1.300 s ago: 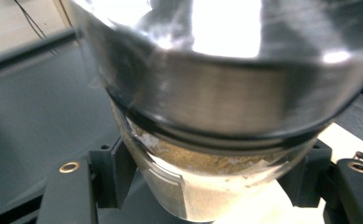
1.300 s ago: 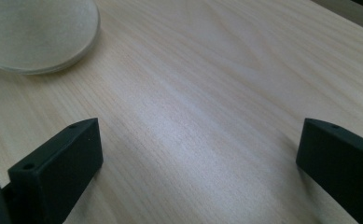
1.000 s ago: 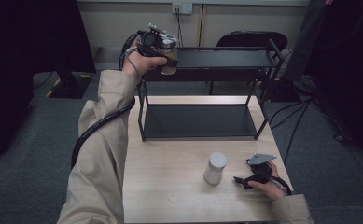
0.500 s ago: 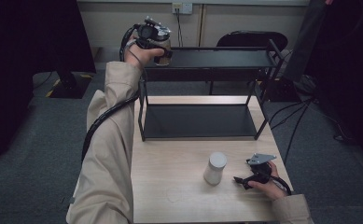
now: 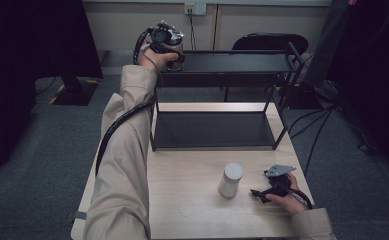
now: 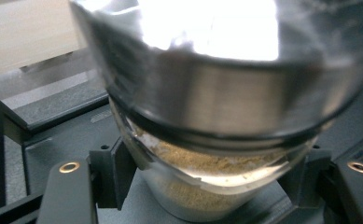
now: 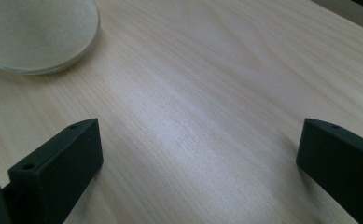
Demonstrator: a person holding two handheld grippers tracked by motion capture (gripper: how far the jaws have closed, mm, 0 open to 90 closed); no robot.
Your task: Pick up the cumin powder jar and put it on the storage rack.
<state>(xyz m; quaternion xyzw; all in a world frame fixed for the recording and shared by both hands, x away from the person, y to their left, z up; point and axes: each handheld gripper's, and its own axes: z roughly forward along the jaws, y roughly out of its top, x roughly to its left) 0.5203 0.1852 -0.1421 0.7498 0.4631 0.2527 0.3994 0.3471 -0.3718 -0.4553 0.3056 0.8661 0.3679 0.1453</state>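
A pale wooden table (image 5: 202,210) stands on grey carpet. Nearest, the right gripper (image 5: 267,190) rests on it, jaws spread wide with nothing between them, just beside one white cylinder (image 5: 230,180). Beyond stands one black two-tier shelf rack (image 5: 217,130). At the left end of its top shelf, the left gripper (image 5: 174,52) is clamped on one glass jar (image 6: 207,140) of tan powder with a metal lid. Farthest: one dark chair (image 5: 267,41), a beige wall and one wall socket (image 5: 195,8).
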